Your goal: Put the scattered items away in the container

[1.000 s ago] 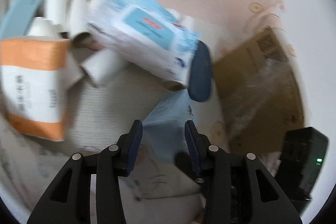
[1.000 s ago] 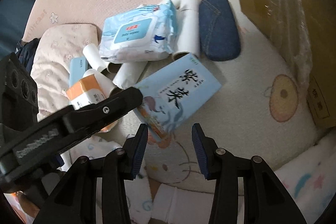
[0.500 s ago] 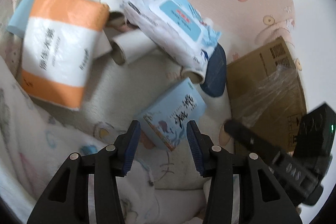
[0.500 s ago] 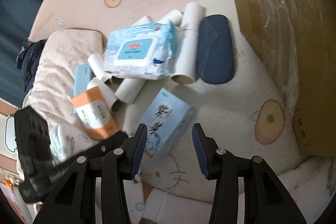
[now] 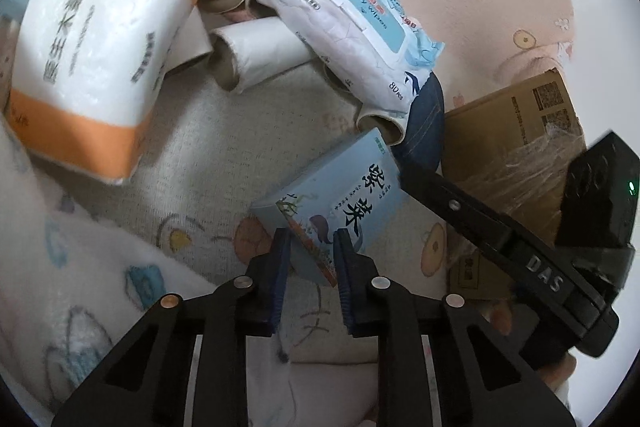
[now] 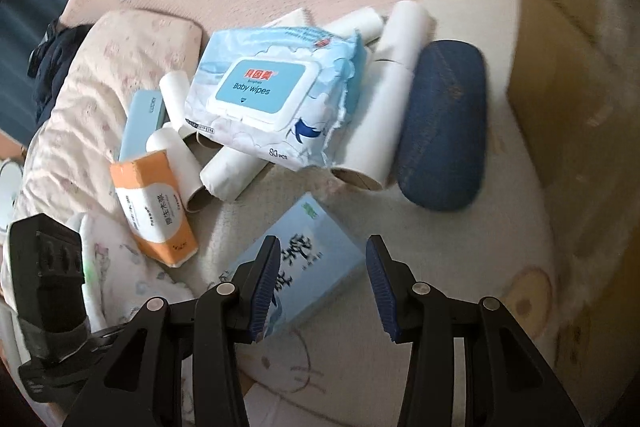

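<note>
Two grippers, one light blue box taken at its corner

One corner of the light blue rectangular cardboard box with dark brush lettering (image 5: 340, 203) is clamped between the narrowed jaws of the left gripper (image 5: 308, 251); the box lies tilted on the cream cartoon-printed mat (image 5: 200, 147), just in front of the pile. The right gripper (image 6: 320, 283) is held spread wide above the same box (image 6: 308, 259), gripping nothing. The box is judged light and fairly stiff, though its thin card walls may dent under a hard squeeze; a corner hold is likely to let it swing, so a hold across the short width near the middle would be steadier.

Behind it lie the soft white-and-blue plastic pack of baby wipes (image 5: 340, 11), which is judged limp and slippery, the orange-and-white soft pack of tissues (image 5: 100, 39), which is squashy, several white cardboard tubes (image 5: 256, 55), which are light and apt to roll, and the dark blue denim-covered oval case (image 6: 444, 123), which seems rigid.

The brown cardboard carton wrapped in clear film (image 5: 516, 147) stands to the right, just beside the case, and is taken to be the container. Its inside is not shown, so its contents cannot be told.
</note>
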Motion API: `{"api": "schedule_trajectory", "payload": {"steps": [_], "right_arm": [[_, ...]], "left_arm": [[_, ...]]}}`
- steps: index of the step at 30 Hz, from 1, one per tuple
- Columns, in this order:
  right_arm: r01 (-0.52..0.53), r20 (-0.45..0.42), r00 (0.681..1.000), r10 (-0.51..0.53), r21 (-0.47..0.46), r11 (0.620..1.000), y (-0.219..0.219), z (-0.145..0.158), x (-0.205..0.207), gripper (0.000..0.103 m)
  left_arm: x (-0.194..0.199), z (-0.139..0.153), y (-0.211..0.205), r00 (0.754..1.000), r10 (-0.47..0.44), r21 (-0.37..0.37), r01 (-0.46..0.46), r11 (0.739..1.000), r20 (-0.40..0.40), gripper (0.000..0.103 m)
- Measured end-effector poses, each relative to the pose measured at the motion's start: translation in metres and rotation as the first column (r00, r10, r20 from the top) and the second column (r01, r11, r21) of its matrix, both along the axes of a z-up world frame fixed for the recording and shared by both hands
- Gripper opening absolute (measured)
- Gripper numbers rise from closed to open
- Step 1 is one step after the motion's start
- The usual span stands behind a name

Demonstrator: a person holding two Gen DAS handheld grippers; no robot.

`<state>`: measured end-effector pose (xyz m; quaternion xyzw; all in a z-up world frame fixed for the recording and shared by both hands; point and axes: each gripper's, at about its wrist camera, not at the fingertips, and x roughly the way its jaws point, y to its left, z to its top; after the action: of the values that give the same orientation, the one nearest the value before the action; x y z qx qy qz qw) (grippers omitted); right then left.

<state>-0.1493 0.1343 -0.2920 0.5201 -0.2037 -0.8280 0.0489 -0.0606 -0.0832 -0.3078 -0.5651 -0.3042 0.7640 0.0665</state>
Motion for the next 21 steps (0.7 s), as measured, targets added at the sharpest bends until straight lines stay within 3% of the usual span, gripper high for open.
{"api": "schedule_trajectory", "payload": {"steps": [7,14,18,21], "right_arm": [[-0.029,0.043,0.999,0.029,-0.001,1.000,0.003,-0.013,-0.003,0.041],[0.024,0.066,0.998,-0.019,-0.080,0.997,0.001,-0.012,0.020,0.041],[0.102,0.071,0.993,-0.094,-0.132,0.986,0.004,-0.016,0.031,0.041],[0.182,0.069,0.983,-0.173,-0.151,0.972,0.012,-0.017,0.036,0.042]], "left_arm": [[-0.019,-0.001,-0.006,0.999,-0.032,-0.036,0.031,0.999,-0.042,0.022],[-0.027,-0.008,-0.018,0.999,-0.012,0.024,0.013,1.000,-0.045,0.024],[-0.026,-0.011,-0.019,1.000,0.000,0.000,0.000,1.000,-0.003,0.051],[-0.024,-0.011,-0.019,1.000,-0.003,0.020,0.003,1.000,0.003,0.051]]}}
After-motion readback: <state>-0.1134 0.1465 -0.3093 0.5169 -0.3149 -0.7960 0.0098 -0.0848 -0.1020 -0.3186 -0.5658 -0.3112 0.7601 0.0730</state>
